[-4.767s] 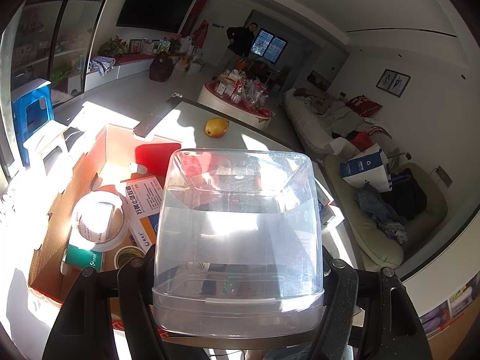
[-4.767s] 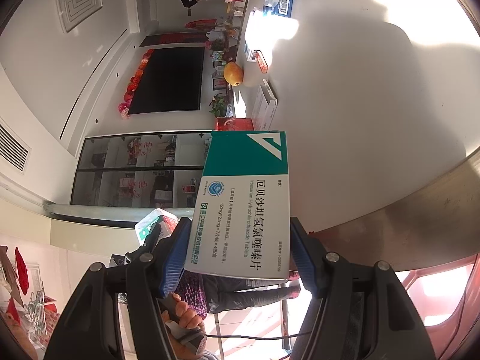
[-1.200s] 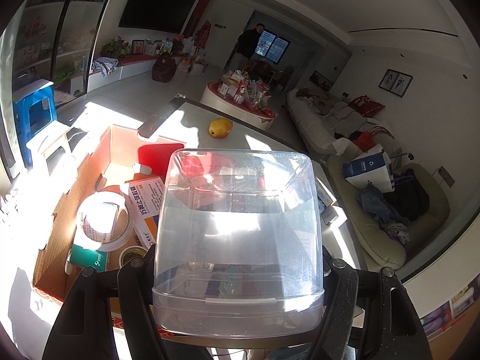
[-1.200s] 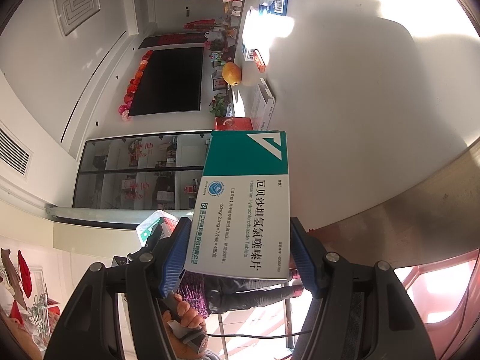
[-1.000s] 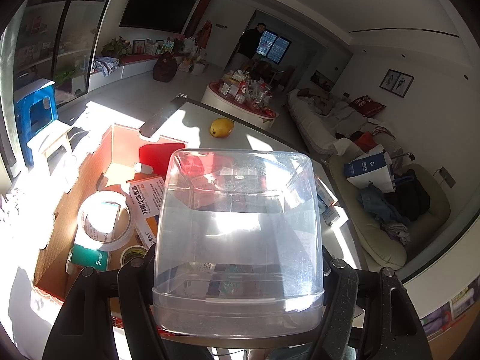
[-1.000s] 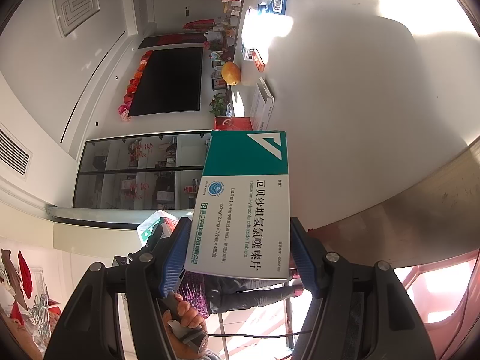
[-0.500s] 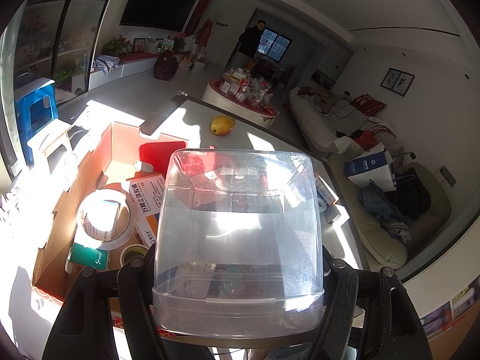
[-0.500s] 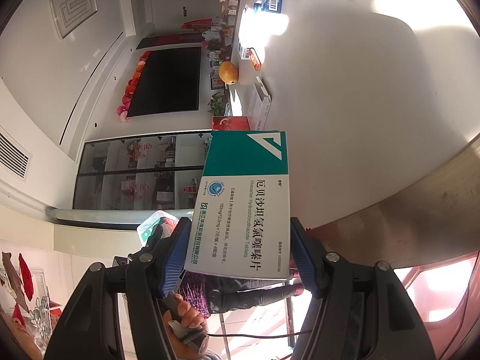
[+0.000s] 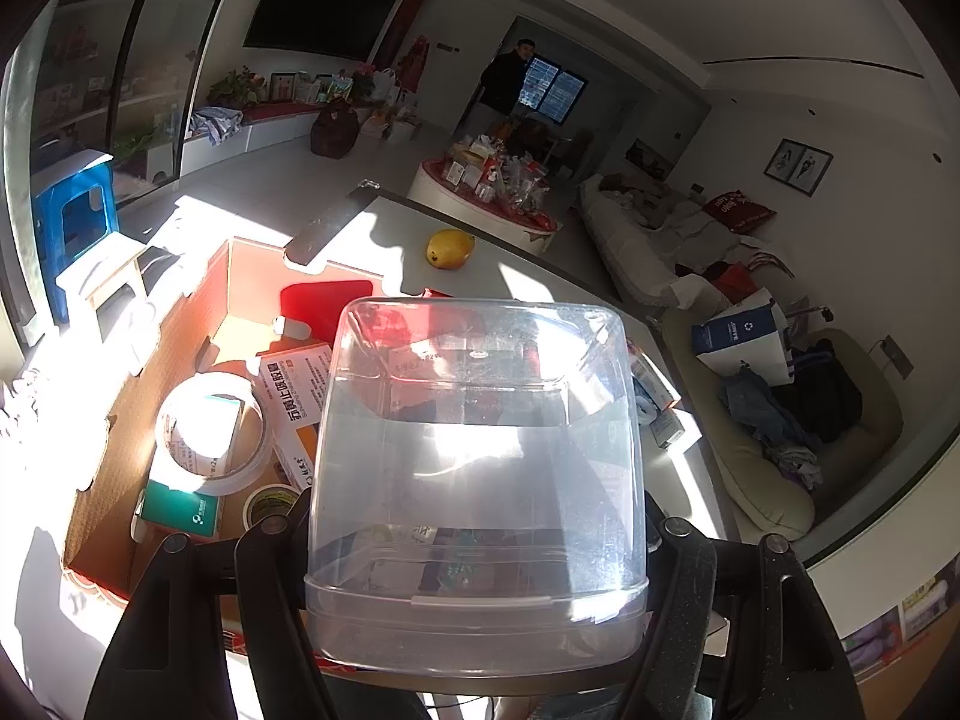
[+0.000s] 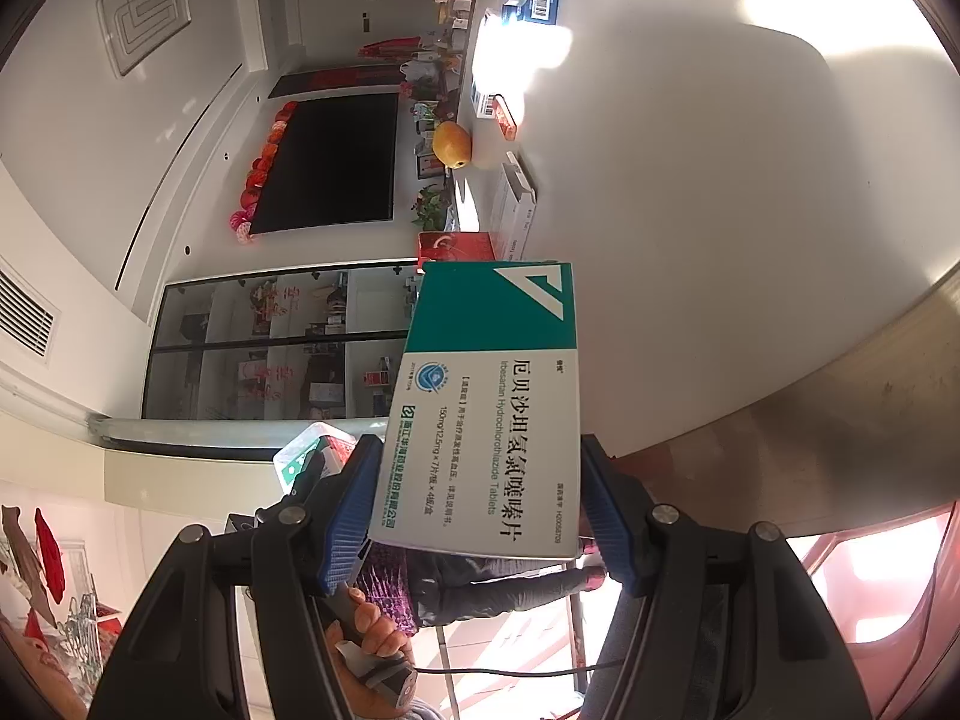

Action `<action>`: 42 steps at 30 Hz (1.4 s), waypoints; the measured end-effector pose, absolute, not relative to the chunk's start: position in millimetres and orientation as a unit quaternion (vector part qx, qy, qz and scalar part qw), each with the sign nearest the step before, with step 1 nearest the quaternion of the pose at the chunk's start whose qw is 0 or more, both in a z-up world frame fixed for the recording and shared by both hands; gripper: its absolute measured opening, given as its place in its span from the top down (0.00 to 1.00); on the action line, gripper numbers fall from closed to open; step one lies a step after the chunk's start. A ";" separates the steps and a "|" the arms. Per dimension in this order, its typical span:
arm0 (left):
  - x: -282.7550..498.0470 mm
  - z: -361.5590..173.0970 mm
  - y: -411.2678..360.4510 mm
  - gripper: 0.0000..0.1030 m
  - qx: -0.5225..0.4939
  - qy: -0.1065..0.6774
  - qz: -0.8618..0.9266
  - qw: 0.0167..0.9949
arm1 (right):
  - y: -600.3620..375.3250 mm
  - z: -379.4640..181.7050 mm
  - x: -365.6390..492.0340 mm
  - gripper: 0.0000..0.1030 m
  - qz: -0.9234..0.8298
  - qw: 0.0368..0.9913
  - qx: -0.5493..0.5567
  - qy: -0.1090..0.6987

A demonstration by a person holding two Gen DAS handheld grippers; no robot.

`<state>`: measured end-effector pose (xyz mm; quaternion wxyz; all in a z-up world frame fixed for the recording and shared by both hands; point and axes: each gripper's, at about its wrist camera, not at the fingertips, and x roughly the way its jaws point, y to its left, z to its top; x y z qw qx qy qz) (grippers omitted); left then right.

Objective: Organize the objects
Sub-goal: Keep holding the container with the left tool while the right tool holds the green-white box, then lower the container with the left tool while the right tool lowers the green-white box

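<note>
My left gripper (image 9: 477,546) is shut on a clear plastic container (image 9: 474,468), held above the white table (image 9: 390,234) next to an open cardboard box (image 9: 198,324). Inside the box lie a roll of tape (image 9: 210,426), an orange and white medicine box (image 9: 297,396), a green and white packet (image 9: 180,507) and a red item (image 9: 324,306). The right wrist view is rolled sideways. There my right gripper (image 10: 480,516) is shut on a green and white tablet box (image 10: 489,414), its blue pads (image 10: 348,516) against the box's long edges. The hand holding the other gripper (image 10: 372,630) shows below it.
A yellow fruit (image 9: 450,249) (image 10: 452,144) rests on the table beyond the cardboard box. More small boxes (image 10: 513,204) lie on the table, and others (image 9: 657,396) at its right edge. A person (image 9: 510,84) stands far back by a window. A sofa (image 9: 750,420) is at right.
Nothing has visibly changed over the last second. Both grippers hold their objects still; since the oldest frames the views drifted only slightly.
</note>
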<state>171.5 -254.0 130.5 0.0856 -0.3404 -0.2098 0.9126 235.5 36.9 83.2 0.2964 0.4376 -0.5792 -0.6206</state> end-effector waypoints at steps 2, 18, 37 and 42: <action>171.6 130.7 -253.9 0.26 -0.340 -0.210 0.913 0.086 | 36.9 83.2 235.4 0.38 -0.621 0.296 0.438 -0.579; 172.3 132.3 -250.4 0.26 -0.341 -0.207 0.913 0.088 | 39.9 83.1 236.1 0.38 -0.620 0.294 0.437 -0.582; 172.9 130.4 -252.5 0.26 -0.342 -0.211 0.912 0.088 | 40.1 83.1 236.2 0.38 -0.619 0.295 0.440 -0.580; 172.0 127.4 -252.5 0.26 -0.345 -0.208 0.911 0.089 | 40.0 83.5 237.1 0.38 -0.620 0.294 0.441 -0.578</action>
